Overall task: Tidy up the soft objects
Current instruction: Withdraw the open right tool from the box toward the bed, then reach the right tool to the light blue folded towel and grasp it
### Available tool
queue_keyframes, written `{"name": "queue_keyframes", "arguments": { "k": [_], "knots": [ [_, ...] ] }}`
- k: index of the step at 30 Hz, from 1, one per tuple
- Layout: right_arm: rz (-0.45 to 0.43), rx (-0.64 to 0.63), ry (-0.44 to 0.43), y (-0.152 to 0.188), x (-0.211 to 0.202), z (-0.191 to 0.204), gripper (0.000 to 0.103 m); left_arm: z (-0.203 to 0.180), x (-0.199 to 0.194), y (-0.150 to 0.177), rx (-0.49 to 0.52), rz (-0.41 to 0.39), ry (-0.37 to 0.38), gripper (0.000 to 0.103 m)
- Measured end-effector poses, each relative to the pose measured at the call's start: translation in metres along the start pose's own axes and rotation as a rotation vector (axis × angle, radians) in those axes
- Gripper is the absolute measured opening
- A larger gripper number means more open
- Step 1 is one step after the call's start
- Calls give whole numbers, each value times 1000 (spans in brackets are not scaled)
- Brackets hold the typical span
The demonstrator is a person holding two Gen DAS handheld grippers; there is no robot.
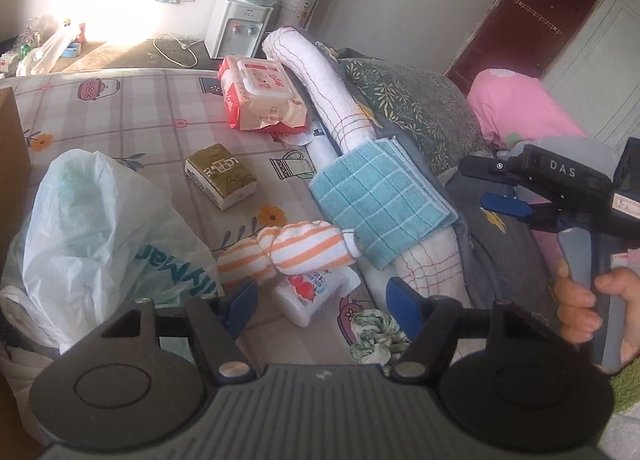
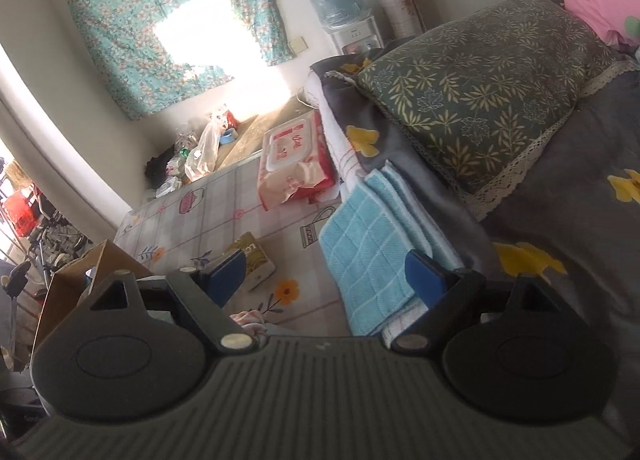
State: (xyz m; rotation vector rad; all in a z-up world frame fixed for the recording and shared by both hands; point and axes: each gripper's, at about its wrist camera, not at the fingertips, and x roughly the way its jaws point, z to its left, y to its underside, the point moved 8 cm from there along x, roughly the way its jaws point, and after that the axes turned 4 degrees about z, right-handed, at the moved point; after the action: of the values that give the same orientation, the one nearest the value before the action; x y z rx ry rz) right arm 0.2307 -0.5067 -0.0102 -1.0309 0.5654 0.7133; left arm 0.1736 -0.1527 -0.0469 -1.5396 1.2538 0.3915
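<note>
Your left gripper [image 1: 324, 302] hangs with its blue pads parted and nothing pressed between them; a green-and-white patterned cloth bundle [image 1: 374, 334] lies on the bed sheet [image 1: 132, 115] just below the gap, and a small white tissue pack [image 1: 312, 292] sits just beyond it. Touching that pack from behind is a knotted orange-striped cloth [image 1: 292, 250]. To its left lies a white plastic bag [image 1: 92, 219]. Your right gripper [image 2: 328, 276] is likewise released, pads wide apart and empty, held over the near end of the folded blue checked towel [image 2: 368, 260], which is draped across a long rolled white towel [image 1: 320, 99]. Your right hand [image 1: 580, 300] shows at the edge of the left wrist view, gripping its handle. Mid-sheet: a gold tissue pack [image 1: 220, 175]. Farther: a red wet-wipes pack [image 1: 264, 99], beside the roll. Right of the roll, a green leaf-print pillow [image 2: 480, 87] rests on grey bedding. At the far wall stands a water dispenser [image 1: 240, 27].
</note>
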Motion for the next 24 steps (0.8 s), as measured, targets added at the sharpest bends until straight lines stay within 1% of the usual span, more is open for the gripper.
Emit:
{"name": "queue_keyframes", "arguments": {
  "k": [3, 6, 7, 10, 12, 17, 19, 22, 24],
  "knots": [
    [-2, 71, 21, -8, 27, -35, 84, -7, 13, 2, 20, 15, -9, 66],
    [1, 82, 77, -15, 52, -56, 79, -8, 16, 3, 38, 18, -29, 65],
    [8, 81, 83, -17, 60, -59, 78, -8, 16, 3, 47, 19, -36, 65],
    [40, 91, 85, -18, 81, -71, 69, -6, 14, 6, 63, 21, -53, 65],
    [54, 100, 79, -17, 89, -73, 58, -5, 14, 8, 63, 27, -60, 65],
    [72, 33, 105, -13, 99, -69, 56, -3, 13, 12, 37, 31, -41, 65],
    [84, -5, 126, -9, 103, -65, 50, -2, 12, 15, 32, 36, -39, 65],
    [61, -77, 161, -7, 96, -57, 36, 0, 7, 19, 29, 36, -41, 65],
    [39, -109, 178, -9, 87, -51, 20, 3, 2, 22, 31, 33, -44, 65]
  ]
}}
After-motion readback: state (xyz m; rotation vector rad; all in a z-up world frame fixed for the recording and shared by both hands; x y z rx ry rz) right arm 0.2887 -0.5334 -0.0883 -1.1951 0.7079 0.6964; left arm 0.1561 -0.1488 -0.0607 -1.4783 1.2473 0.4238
